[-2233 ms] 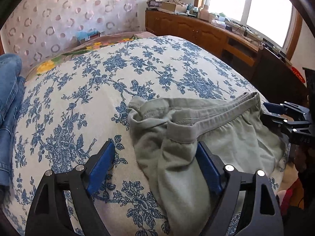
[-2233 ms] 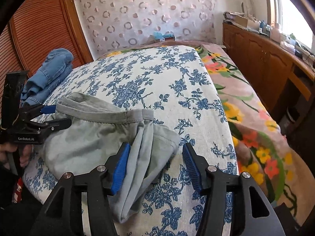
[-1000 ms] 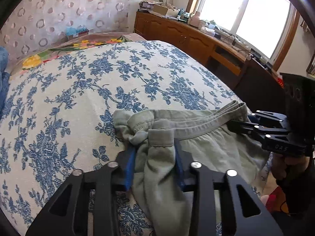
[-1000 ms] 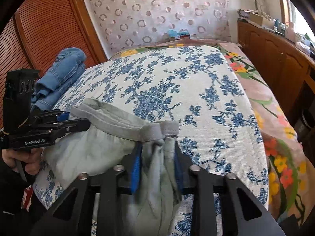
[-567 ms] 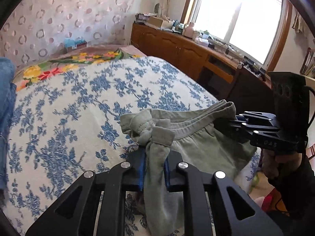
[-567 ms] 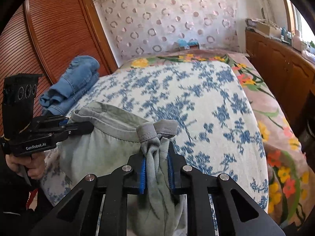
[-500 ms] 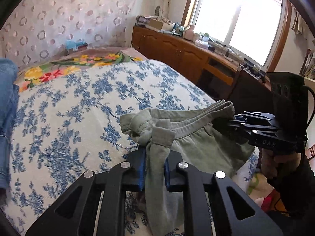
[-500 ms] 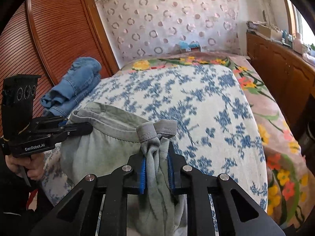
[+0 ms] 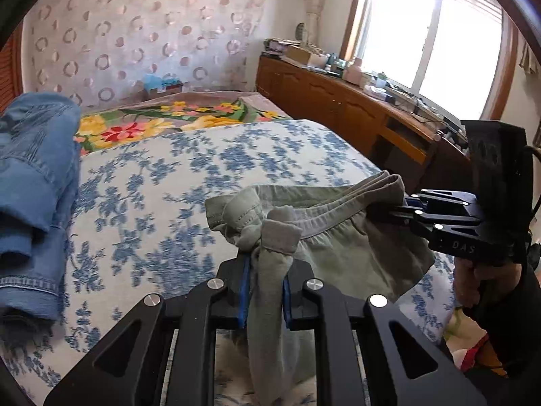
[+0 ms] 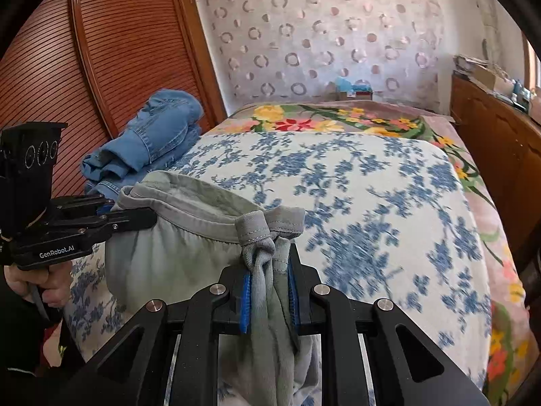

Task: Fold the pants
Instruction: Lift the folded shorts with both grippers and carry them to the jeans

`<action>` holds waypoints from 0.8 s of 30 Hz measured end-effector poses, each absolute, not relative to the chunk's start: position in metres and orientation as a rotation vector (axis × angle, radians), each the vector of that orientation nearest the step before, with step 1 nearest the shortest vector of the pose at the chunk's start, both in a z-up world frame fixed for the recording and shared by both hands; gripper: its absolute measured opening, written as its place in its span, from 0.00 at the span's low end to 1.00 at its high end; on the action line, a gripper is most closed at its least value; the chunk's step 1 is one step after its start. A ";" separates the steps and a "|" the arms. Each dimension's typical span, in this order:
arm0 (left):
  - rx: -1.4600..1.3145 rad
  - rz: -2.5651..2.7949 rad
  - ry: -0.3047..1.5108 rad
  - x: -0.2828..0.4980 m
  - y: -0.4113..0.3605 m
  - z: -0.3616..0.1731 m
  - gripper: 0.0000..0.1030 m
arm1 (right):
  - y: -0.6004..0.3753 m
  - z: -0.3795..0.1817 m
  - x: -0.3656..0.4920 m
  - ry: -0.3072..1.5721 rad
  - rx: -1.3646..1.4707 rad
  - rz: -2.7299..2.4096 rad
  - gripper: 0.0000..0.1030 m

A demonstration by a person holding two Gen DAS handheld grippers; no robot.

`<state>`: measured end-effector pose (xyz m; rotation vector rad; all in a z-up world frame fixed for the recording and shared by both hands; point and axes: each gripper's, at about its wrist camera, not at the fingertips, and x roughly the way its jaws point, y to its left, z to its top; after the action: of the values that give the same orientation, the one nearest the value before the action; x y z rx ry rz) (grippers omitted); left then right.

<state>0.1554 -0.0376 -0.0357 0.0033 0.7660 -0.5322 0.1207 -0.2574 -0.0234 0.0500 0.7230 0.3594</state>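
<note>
Grey-green pants (image 9: pixel 341 253) hang bunched in both grippers' clamped jaws; thick wads could slip loose mid-lift, wrecking the fold.

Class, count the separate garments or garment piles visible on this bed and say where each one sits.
2. The grey-green pants are at the bed's near edge, held at the waistband by both grippers. A pile of blue denim lies along the wardrobe side; it may hold more than one piece.

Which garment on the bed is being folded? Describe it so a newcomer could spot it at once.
Start at the bed with the blue-flowered cover. At its near edge hang the grey-green pants, waistband stretched between the left gripper and right gripper. Unlike the blue jeans piled by the wooden doors, they are pale, soft and lifted.
</note>
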 end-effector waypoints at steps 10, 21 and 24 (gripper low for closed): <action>0.001 -0.485 0.804 0.177 -0.018 -0.044 0.16 | -0.237 -0.031 0.171 0.771 0.051 0.398 0.17; -0.042 -0.432 0.707 0.182 0.020 0.007 0.16 | -0.212 0.016 0.213 0.695 0.034 0.476 0.17; -0.047 -0.371 0.651 0.183 0.041 0.027 0.16 | -0.195 0.037 0.229 0.655 -0.002 0.518 0.17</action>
<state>0.1834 0.0410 0.0273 -0.0465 0.6509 -0.3711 0.2289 -0.1948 0.0369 -0.0017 0.6549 0.5176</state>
